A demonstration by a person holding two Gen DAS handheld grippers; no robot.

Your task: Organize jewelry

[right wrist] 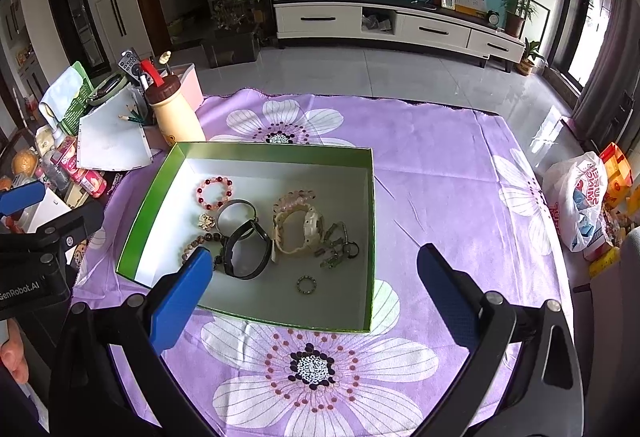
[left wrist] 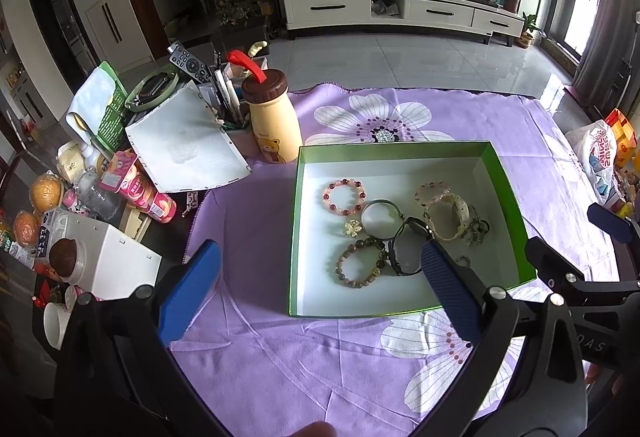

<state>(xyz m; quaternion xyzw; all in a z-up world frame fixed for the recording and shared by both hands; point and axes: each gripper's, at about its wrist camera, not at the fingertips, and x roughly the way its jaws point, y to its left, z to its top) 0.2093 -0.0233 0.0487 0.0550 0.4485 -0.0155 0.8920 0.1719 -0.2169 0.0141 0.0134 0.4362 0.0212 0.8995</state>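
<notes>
On the purple cloth [right wrist: 440, 165], your open right gripper [right wrist: 312, 277] hovers nearest the small ring [right wrist: 306, 284], directly ahead inside the green box [right wrist: 370, 221].

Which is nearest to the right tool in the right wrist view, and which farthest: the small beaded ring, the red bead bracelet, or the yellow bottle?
Measured from the right tool:
1. Small beaded ring, alone on the box floor near the front wall.
2. Red bead bracelet, toward the box's back left corner.
3. Yellow bottle, outside the green box, beyond its back left corner.
</notes>
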